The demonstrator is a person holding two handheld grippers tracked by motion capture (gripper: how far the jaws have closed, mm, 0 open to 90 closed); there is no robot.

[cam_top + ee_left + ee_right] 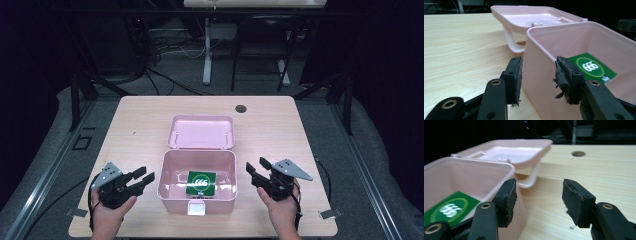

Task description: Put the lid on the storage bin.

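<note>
A pink plastic box (166, 186) stands open near the table's front edge, its lid (201, 132) folded back flat behind it. A green card with a white "666" ring (201, 183) lies on the box floor, also seen in the left gripper view (592, 67) and the right gripper view (450, 208). My left gripper (144, 178) rests just left of the box, open and empty, its jaws on either side of the box's near corner (541, 75) without touching it. My right gripper (256, 166) sits just right of the box, open and empty.
The wooden table (135, 125) has a round cable hole (241, 108) at the back. A white latch tab (196, 208) hangs on the box's front wall. Beyond the table are desk legs and cables on a dark floor.
</note>
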